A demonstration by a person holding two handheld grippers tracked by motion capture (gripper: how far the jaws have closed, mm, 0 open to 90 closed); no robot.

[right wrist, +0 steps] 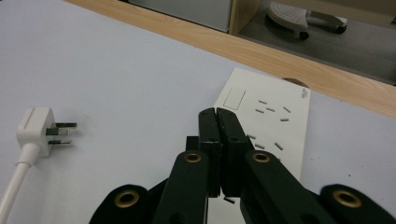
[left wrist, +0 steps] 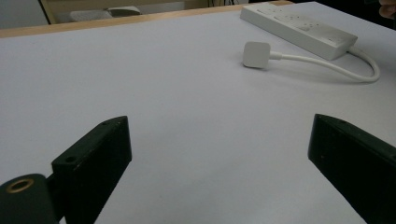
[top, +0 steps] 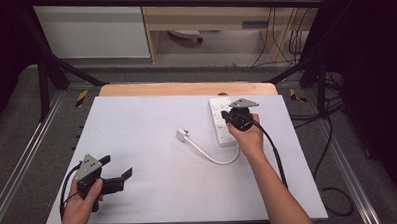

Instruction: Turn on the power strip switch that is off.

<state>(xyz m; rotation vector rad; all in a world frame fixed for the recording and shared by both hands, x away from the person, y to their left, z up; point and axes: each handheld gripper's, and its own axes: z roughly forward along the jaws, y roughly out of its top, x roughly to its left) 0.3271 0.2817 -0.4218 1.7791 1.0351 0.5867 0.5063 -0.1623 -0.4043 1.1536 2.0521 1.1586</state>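
Nearest us, at about seven o'clock on the worktop (top: 154, 193), our left hand-held gripper (top: 119, 166) sits released, jaws spread wide and nothing between them. Further out, near the middle, the white plug (top: 181, 134) lies on its side, its cable (top: 215, 159) curving to the power strip (top: 222, 122) at roughly one o'clock. Our right hand-held gripper (right wrist: 217, 113) is clenched on nothing, its tips hovering low over the strip's sockets.

We judge the risks thus: pressing down with closed jaws could shove the light strip sideways or drag the plug by its cable. A grab at the plug from here might pinch the prongs (right wrist: 62, 132) rather than the body.

A small mark is printed at the strip's far corner, too fine for us to read.
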